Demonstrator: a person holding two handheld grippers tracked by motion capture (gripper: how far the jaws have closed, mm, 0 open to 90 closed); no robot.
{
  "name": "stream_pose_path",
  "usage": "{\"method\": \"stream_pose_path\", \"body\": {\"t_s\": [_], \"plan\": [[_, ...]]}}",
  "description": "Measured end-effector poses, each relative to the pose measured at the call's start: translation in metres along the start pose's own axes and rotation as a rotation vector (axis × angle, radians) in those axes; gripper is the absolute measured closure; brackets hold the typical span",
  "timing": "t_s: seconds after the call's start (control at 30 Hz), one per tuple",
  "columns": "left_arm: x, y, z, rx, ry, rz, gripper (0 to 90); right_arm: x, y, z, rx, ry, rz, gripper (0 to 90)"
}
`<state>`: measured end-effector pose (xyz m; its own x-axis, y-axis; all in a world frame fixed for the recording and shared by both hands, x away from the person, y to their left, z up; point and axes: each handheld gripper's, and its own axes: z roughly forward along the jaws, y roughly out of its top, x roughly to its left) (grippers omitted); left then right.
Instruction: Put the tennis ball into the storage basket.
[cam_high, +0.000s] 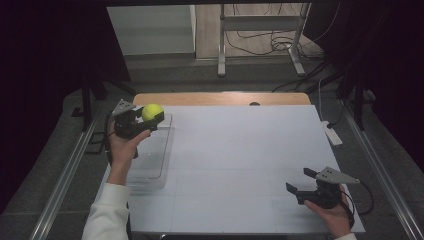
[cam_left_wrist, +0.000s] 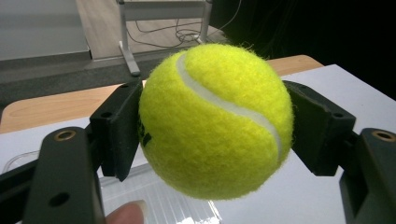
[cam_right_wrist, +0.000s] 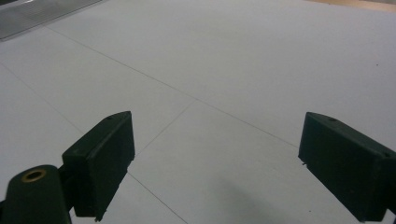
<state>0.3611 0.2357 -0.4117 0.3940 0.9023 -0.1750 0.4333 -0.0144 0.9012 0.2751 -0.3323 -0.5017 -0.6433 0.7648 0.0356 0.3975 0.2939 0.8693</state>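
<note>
A yellow-green tennis ball (cam_high: 152, 112) is held up in the air at the table's far left, over a clear plastic tray (cam_high: 150, 165). My left gripper (cam_high: 150, 119) is shut on the ball; in the left gripper view the ball (cam_left_wrist: 215, 120) sits squeezed between both black pads (cam_left_wrist: 116, 126), with a fingertip at the bottom edge. My right gripper (cam_high: 301, 181) hovers low over the white table sheet (cam_high: 240, 150) at the near right, open, nothing between its jaws (cam_right_wrist: 215, 163).
The clear tray lies flat on the left side of the sheet, its corner (cam_right_wrist: 28, 14) also in the right gripper view. A wooden table edge (cam_high: 220, 98) runs along the far side. A white power strip (cam_high: 332, 134) sits off the right edge.
</note>
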Motion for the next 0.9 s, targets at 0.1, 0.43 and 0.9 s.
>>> {"method": "stream_pose_path", "body": {"t_s": [0.1, 0.43, 0.9], "plan": [[0.003, 0.0, -0.001, -0.004, 0.009, -0.005, 27.1, 0.0, 0.0, 0.0, 0.0, 0.0, -0.001, 10.8], [0.009, -0.001, -0.003, -0.011, 0.027, -0.018, 27.1, 0.0, 0.0, 0.0, 0.003, -0.001, -0.003, 10.8], [0.024, -0.004, -0.003, -0.016, 0.065, -0.043, 27.1, 0.0, -0.001, 0.001, 0.006, -0.002, -0.004, 10.8]]}}
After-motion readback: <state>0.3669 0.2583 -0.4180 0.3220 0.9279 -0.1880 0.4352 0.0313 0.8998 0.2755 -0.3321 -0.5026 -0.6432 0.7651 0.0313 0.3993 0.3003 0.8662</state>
